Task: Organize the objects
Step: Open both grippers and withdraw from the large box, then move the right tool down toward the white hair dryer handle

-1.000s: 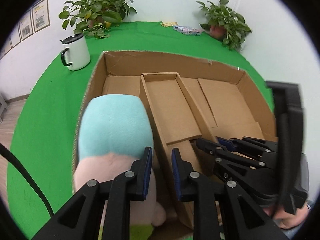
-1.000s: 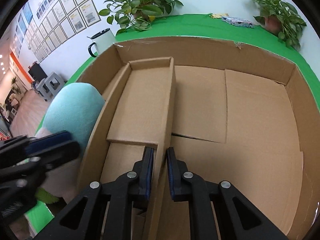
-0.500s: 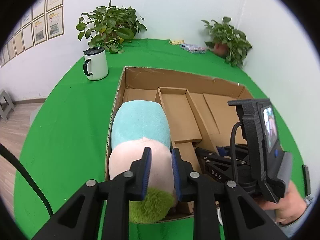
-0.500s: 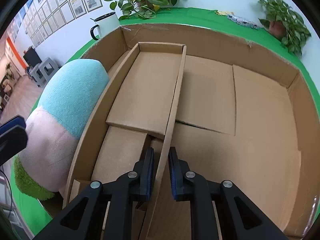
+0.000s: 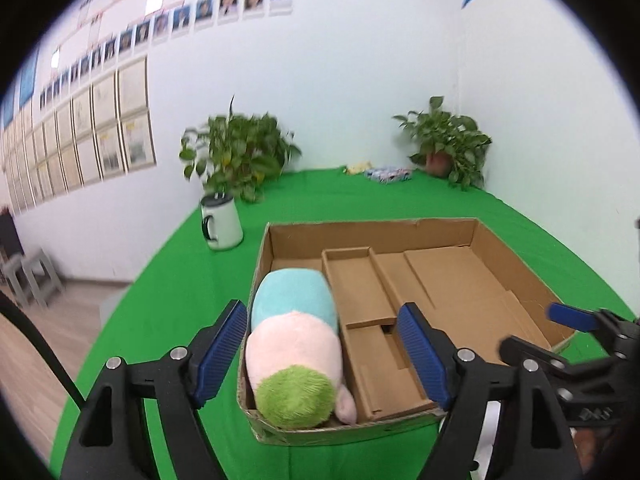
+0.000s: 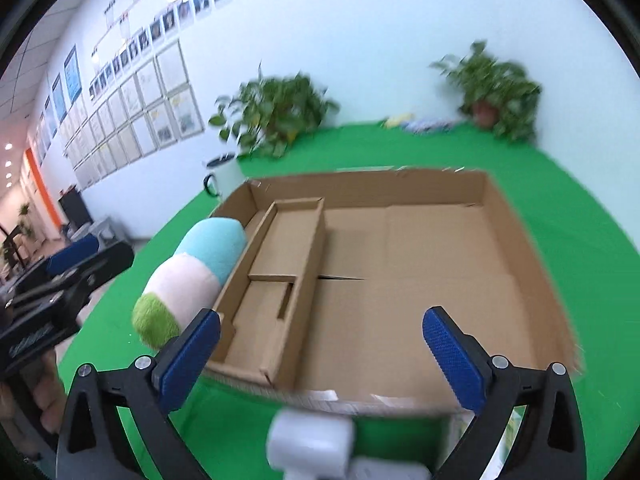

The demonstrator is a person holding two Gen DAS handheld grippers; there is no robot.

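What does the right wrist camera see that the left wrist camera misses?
Only the right view shows blurry white objects in front of the cardboard box. Only the left view shows the plush toy's green end from straight on, lying in the box's leftmost compartment. Both show the box, toy, white mug, potted plants, and open left tongs and right tongs.

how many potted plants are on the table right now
2. One plant stands at the back left, behind the mug. The other plant is in the back right corner. More may be out of view.
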